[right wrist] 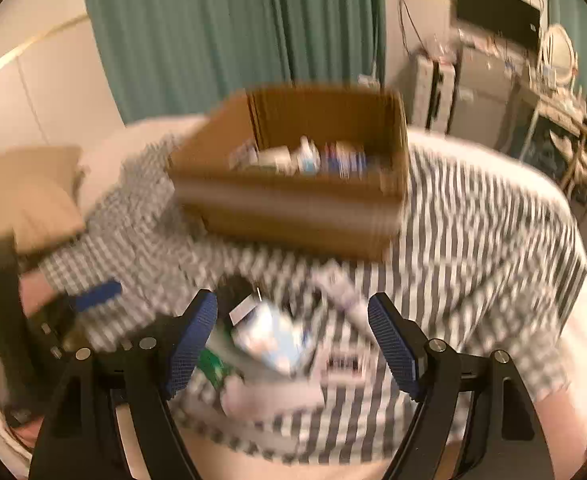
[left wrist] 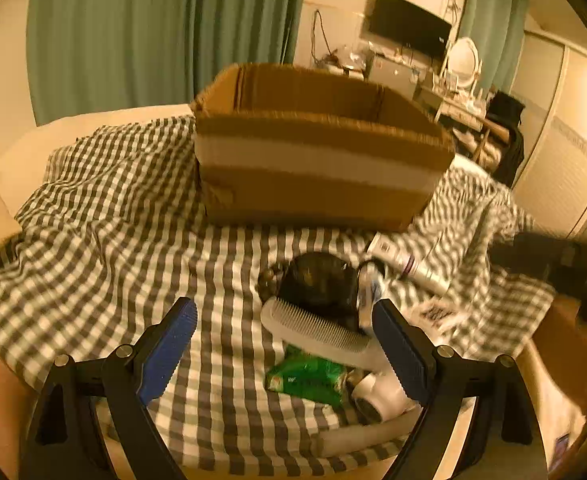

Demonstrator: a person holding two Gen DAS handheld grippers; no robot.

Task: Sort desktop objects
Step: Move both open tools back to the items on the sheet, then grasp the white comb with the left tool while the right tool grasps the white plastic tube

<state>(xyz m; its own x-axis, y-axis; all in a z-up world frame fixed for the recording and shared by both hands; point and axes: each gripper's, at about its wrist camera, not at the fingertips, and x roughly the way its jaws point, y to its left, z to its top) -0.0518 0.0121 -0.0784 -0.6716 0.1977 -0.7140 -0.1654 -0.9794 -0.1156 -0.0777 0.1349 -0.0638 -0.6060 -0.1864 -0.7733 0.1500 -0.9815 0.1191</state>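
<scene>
A cardboard box (left wrist: pixel 317 160) stands on the checked cloth (left wrist: pixel 105 216). In front of it lies a pile: a dark round object (left wrist: pixel 317 284), a white comb (left wrist: pixel 317 330), a green packet (left wrist: pixel 305 376), a white tube (left wrist: pixel 409 266) and a white round item (left wrist: pixel 377 396). My left gripper (left wrist: pixel 285 328) is open and empty above the comb. My right gripper (right wrist: pixel 291 324) is open above a light blue packet (right wrist: pixel 277 340); this view is blurred. The box (right wrist: pixel 293 192) holds several small items (right wrist: pixel 301 158). The left gripper's fingertip (right wrist: pixel 97 294) shows at the left.
A beige pillow (right wrist: pixel 25 196) lies at the left. Green curtains (left wrist: pixel 153 32) hang behind. A desk with a monitor (left wrist: pixel 409 24) and a mirror (left wrist: pixel 463 60) stands at the back right. The right gripper appears blurred at the right edge (left wrist: pixel 565 268).
</scene>
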